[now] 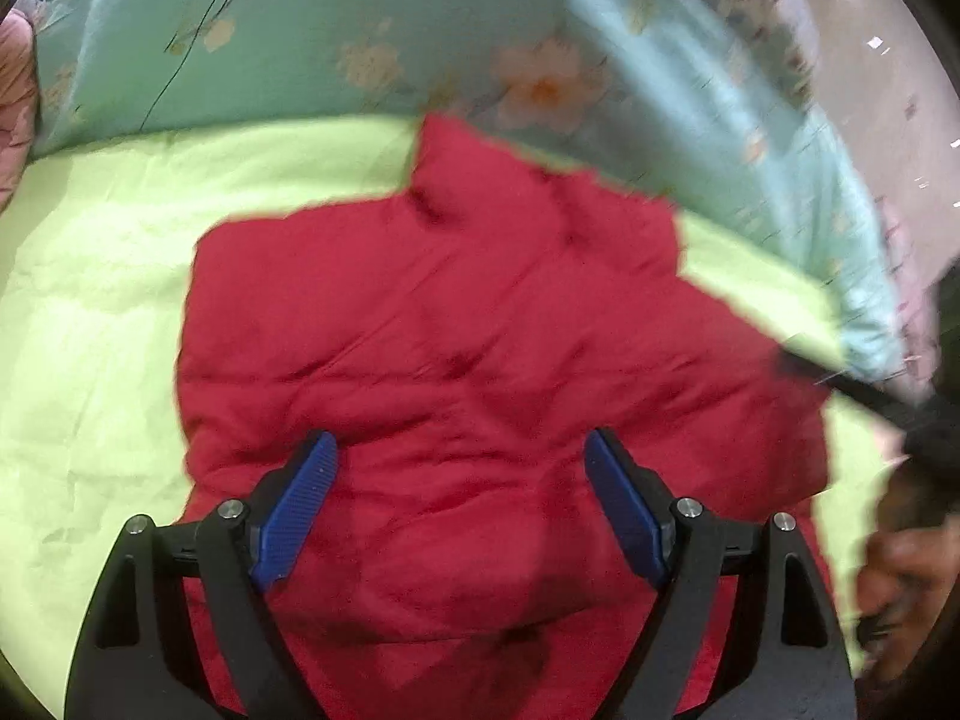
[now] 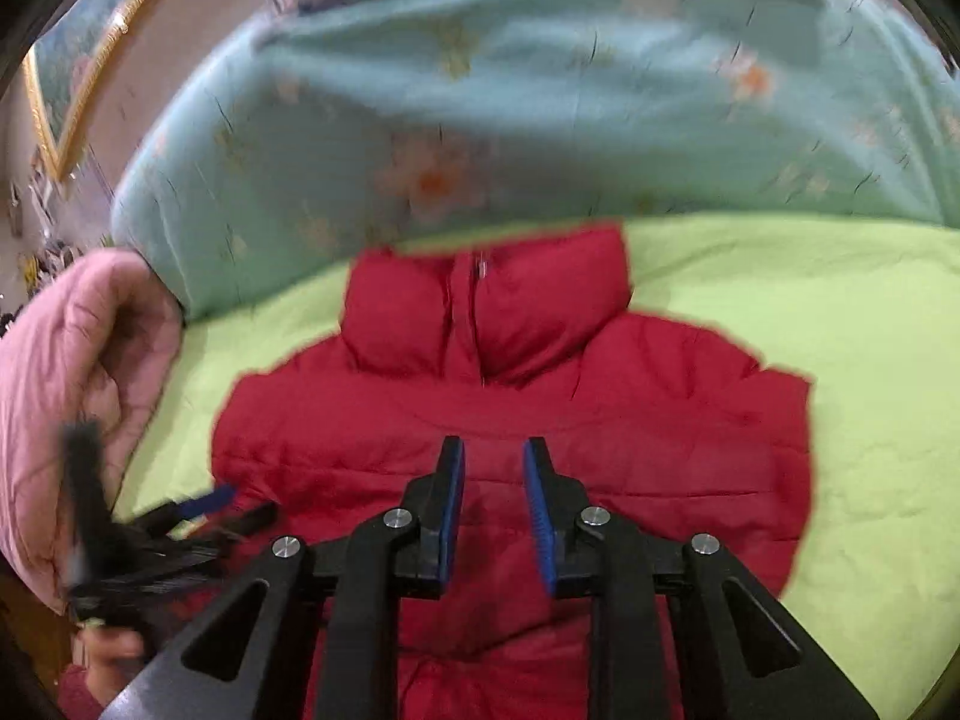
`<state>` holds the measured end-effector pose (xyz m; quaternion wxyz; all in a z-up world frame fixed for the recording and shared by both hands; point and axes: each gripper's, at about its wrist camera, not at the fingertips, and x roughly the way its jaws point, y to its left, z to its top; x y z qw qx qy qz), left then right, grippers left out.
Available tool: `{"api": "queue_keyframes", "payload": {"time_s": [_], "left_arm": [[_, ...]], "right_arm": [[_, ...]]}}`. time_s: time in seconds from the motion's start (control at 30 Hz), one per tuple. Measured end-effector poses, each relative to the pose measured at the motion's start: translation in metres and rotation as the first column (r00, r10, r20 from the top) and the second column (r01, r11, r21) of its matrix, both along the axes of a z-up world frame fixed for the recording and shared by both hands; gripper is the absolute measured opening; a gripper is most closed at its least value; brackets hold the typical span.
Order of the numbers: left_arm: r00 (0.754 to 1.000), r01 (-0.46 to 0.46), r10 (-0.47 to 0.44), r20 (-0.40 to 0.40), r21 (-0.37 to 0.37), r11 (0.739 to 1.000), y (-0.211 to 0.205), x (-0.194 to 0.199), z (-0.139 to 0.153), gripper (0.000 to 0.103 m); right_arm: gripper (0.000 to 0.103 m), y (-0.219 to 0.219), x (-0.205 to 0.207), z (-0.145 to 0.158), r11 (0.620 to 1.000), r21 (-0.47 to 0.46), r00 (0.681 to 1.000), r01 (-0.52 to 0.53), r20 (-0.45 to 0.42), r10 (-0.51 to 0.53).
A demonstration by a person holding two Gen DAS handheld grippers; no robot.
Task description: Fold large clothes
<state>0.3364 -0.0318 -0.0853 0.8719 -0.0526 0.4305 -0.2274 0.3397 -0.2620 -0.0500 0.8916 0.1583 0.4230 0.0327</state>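
The red jacket (image 2: 510, 420) lies flat on the green sheet (image 2: 840, 330), collar toward the blue quilt (image 2: 540, 90). The left gripper (image 1: 462, 504) is wide open over it; the right gripper (image 2: 493, 516) is narrowly open, holding nothing. For a clean fold, both should pinch the hem corners evenly, I think.

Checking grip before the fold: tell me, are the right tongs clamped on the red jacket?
No, the right tongs hang open above the red jacket.
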Motion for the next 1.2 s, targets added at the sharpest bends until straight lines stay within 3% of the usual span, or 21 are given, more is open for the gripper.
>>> {"api": "queue_keyframes", "payload": {"time_s": [0.07, 0.2, 0.33, 0.4, 0.57, 0.93, 1.13, 1.2], "left_arm": [[0.999, 0.023, -0.024, 0.025, 0.034, 0.999, -0.013, 0.005, 0.003, 0.084], [0.999, 0.044, -0.039, -0.035, 0.142, 0.989, -0.037, 0.022, -0.028, 0.084], [0.998, 0.063, -0.056, -0.041, 0.222, 0.973, -0.047, 0.019, -0.049, 0.087], [0.998, 0.06, -0.053, -0.039, 0.223, 0.973, -0.047, 0.02, -0.054, 0.089], [0.999, 0.051, -0.047, -0.022, 0.216, 0.975, -0.045, 0.021, -0.064, 0.094], [0.998, 0.055, -0.049, -0.033, 0.231, 0.971, -0.046, 0.022, -0.063, 0.099], [0.996, 0.089, -0.087, -0.024, 0.155, 0.984, -0.018, -0.002, -0.029, 0.098], [0.997, 0.079, -0.076, -0.027, 0.162, 0.984, -0.01, -0.006, -0.029, 0.098]], "right_arm": [[0.02, 0.0, 0.003, -0.013, 1.0, -0.02, 1.0, -0.006, -0.028, 0.005], [0.018, -0.003, 0.005, -0.051, 0.995, -0.1, 0.993, 0.001, -0.115, -0.012], [0.015, -0.008, 0.002, -0.081, 0.996, -0.093, 0.991, -0.001, -0.134, -0.011], [0.015, -0.004, 0.003, -0.085, 0.994, -0.106, 0.992, -0.002, -0.128, -0.012], [0.016, -0.017, 0.005, -0.092, 1.0, -0.019, 0.993, 0.018, -0.12, -0.021], [0.016, -0.018, 0.007, -0.09, 1.0, 0.009, 0.992, 0.02, -0.123, -0.019], [0.022, -0.014, -0.026, -0.045, 1.0, -0.004, 0.998, 0.025, -0.065, -0.025], [0.028, -0.015, -0.036, -0.041, 1.0, -0.011, 0.998, 0.019, -0.063, -0.02]]}}
